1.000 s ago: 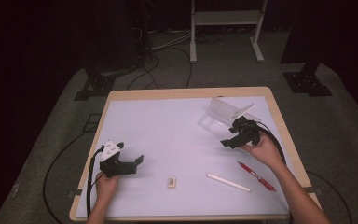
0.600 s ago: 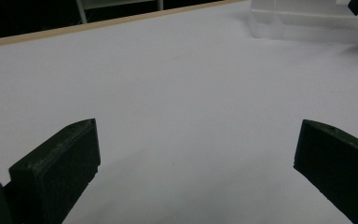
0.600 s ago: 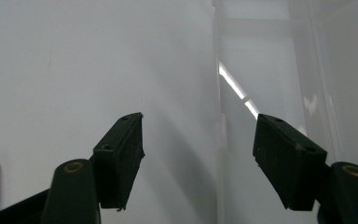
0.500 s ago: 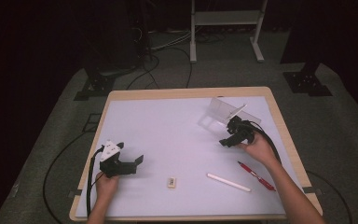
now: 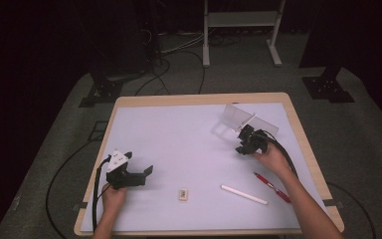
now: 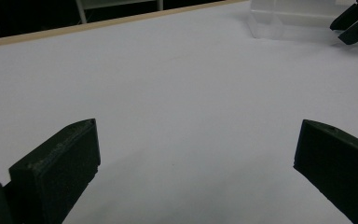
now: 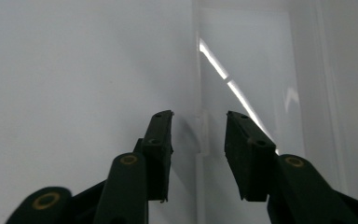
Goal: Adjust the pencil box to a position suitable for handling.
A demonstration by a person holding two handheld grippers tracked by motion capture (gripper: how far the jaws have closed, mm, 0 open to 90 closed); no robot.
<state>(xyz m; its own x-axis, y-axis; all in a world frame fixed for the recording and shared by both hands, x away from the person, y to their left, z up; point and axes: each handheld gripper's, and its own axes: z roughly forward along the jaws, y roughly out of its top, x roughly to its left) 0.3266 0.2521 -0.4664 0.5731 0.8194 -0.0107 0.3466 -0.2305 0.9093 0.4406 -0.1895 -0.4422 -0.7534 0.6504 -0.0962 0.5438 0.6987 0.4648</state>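
Note:
A clear plastic box (image 5: pixel 238 119) with its lid raised stands at the back right of the white mat; it also shows in the left gripper view (image 6: pixel 289 18). My right gripper (image 5: pixel 242 144) is at the box's near edge. In the right gripper view its jaws (image 7: pixel 199 121) straddle a clear tab on the box's edge (image 7: pixel 204 135). They have just been closing, and a small gap remains on each side of the tab. My left gripper (image 5: pixel 148 172) rests at the front left, wide open (image 6: pixel 196 154) with nothing between its jaws.
A red pen (image 5: pixel 272 187), a white stick (image 5: pixel 243 194) and a small pale block (image 5: pixel 182 194) lie near the mat's front edge. The wooden table rim (image 5: pixel 199 98) borders the mat. Cables trail off both grippers.
The right gripper has sunk slightly toward the box's edge and its jaws have narrowed around the tab. The left gripper has stayed still.

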